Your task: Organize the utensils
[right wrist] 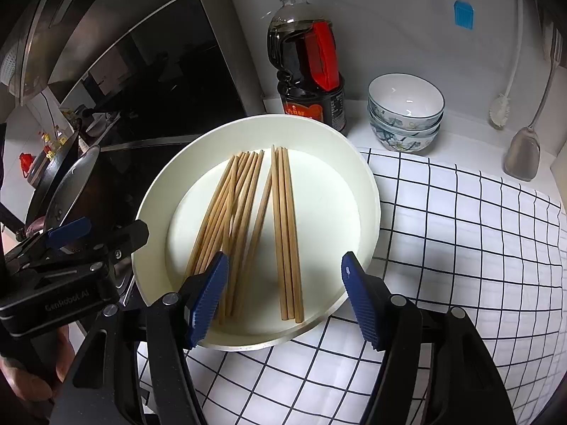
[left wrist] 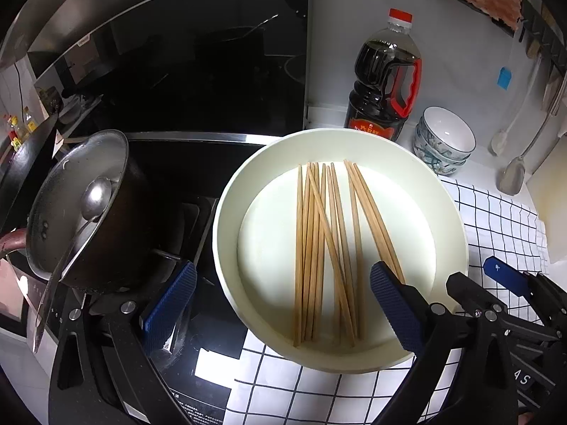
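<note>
Chopsticks (right wrist: 244, 226): wooden, loose in a white dish (right wrist: 365, 191) on a checked cloth (right wrist: 460, 248); probably light, stiff, inclined to roll; best pinched mid-shaft, a few together. Left gripper (left wrist: 283, 304) spread wide, empty; right gripper (right wrist: 285, 297) parted, empty, above the near ends. Nearby: sauce bottle (right wrist: 308, 60), stacked bowls (right wrist: 405, 113), pot (left wrist: 81, 209); the dish rim may obstruct.

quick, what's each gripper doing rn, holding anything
left gripper: open, holding nothing.
right gripper: open, empty, above the wooden chopsticks in the round white tray.
</note>
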